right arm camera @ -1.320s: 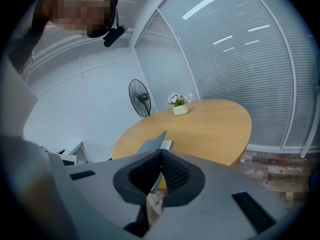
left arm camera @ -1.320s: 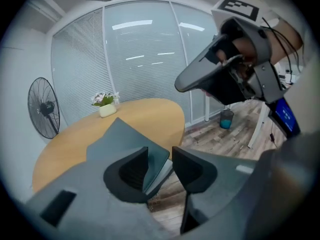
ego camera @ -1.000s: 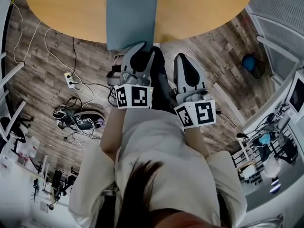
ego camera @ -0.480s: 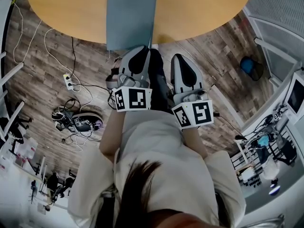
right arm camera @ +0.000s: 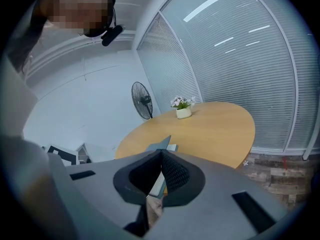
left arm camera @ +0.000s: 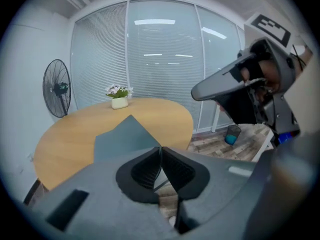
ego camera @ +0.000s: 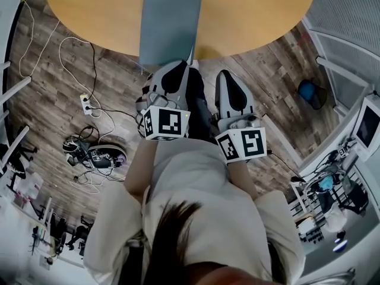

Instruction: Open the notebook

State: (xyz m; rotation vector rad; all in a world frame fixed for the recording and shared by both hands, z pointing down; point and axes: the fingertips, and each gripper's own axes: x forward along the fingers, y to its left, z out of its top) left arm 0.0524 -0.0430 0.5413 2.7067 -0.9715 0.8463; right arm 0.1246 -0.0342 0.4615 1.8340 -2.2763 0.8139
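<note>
left tool (left arm camera: 160, 151): the jaws have just been closing and now stand almost together; a thin edge of the notebook (ego camera: 169, 25) cover appears pinched between the pads.
right tool (right arm camera: 161, 154): jaws together, nothing held; it hangs just beside the left tool, short of the table (ego camera: 255, 10).
step in hand: judged to be securing the cover before the lift.
how to do it well: pinch the cover alone, not the pages beneath; swing it up and over toward the spine in an arc, without dragging the notebook off the edge.
notebook: grey, not yet opened, flat on the table with its near edge overhanging; your left tool is at its near right corner, your right tool apart from it.
</note>
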